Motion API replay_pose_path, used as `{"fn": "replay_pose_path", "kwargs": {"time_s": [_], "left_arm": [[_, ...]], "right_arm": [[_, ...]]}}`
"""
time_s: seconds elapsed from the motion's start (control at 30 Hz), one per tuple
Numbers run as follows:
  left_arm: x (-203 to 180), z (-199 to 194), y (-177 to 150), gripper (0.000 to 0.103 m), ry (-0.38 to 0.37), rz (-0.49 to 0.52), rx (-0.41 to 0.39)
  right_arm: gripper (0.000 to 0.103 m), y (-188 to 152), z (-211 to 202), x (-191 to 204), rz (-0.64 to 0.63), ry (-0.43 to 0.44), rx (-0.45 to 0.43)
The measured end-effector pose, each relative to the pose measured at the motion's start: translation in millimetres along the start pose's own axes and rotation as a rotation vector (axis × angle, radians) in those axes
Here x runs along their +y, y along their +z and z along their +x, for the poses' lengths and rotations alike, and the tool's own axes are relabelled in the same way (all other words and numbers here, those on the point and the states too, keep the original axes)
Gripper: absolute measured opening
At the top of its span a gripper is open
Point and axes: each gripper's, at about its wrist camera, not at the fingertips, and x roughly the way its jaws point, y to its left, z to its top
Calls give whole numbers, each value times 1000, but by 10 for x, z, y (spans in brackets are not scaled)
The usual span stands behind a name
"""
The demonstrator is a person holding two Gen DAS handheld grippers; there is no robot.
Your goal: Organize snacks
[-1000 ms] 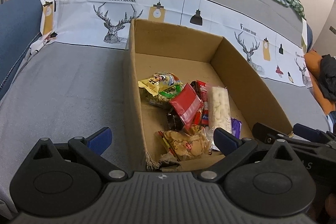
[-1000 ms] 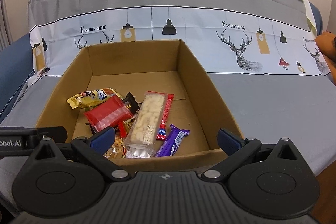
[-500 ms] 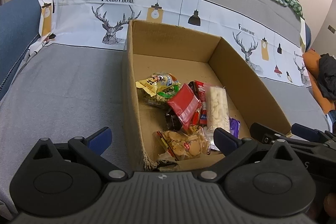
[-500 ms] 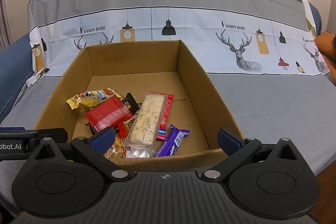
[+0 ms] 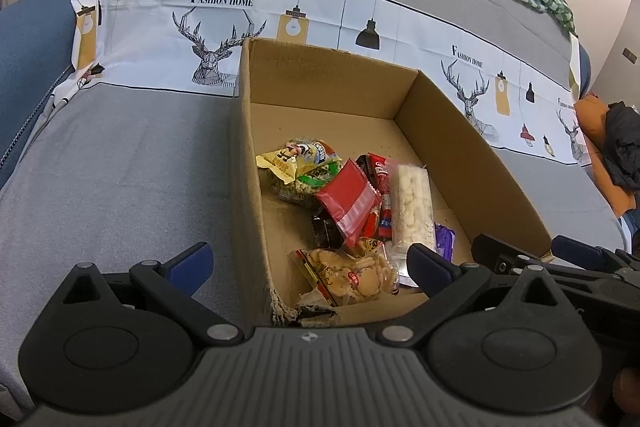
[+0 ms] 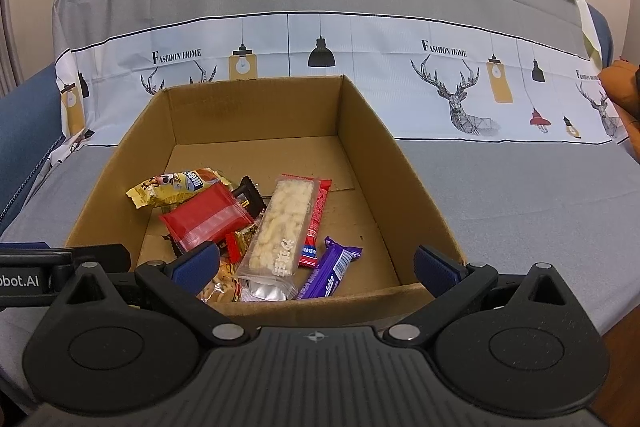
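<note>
"FASHION HOME" cover (image 6: 444, 47); "Robot.AI" left hand-held gripper (image 6: 24, 281)

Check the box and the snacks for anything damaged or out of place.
The box is torn and frayed at its near left corner. The snacks lie in a loose overlapping heap, none visibly burst or spilled. Both tongs are open and empty.

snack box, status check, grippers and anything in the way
Left gripper open, empty, at the near left corner. Right gripper open, empty, at the near wall. Snacks piled in the cardboard box, clear rice bar topmost. Nothing blocking.
</note>
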Motion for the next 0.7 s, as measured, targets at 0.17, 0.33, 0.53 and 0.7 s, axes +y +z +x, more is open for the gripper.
{"fn": "replay_pose_path", "kwargs": {"time_s": [0.17,0.33,0.53,0.7], "left_arm": [[-6,5,-9,103,-2,5,-1],[-9,14,-6,103,-5,5,2],[-16,17,-12,103,-7,12,-1],[-19,23,-14,103,-10,11,1]], "right_arm": [[102,-4,0,3,4,-2,2],[102,-10,12,-3,9,-1,6],[102,-11,32,-7,12,0,13],[102,-11,37,-5,13,-1,14]]}}
